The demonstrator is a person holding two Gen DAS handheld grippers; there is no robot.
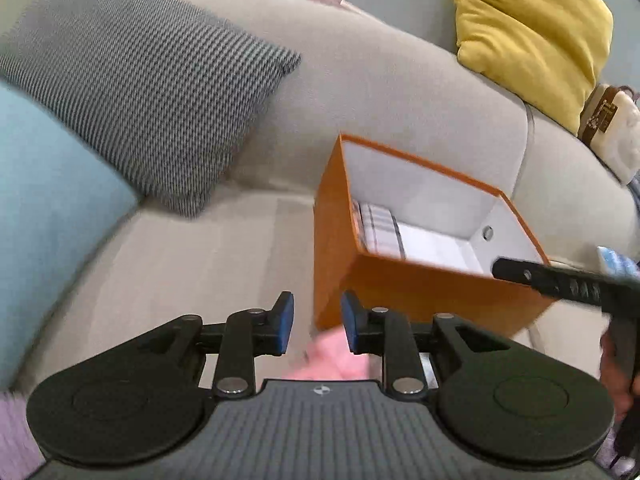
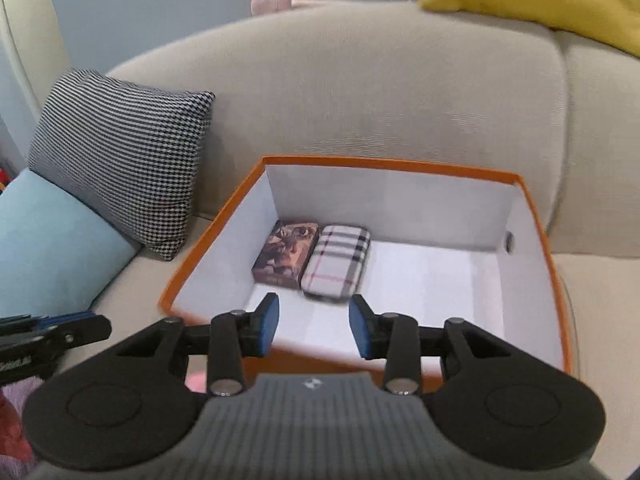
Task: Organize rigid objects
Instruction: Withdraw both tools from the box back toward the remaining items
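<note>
This is a home living room: a wide beige fabric sofa (image 2: 380, 92) with rounded back cushions fills both views. Against it lean a black-and-white houndstooth throw pillow (image 2: 120, 152), a pale blue cushion (image 2: 52, 248) and a mustard-yellow cushion (image 1: 532, 32) (all soft furnishings of a lounge). A plain blue-grey painted wall (image 2: 160, 4) rises behind the sofa's back.

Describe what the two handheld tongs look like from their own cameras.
Both match: the left tongs and right tongs have matte black linkage arms on round black discs, silver pivot pins, blue pads on the fingers, and a ribbed grey centre plate with a small round marker.
</note>
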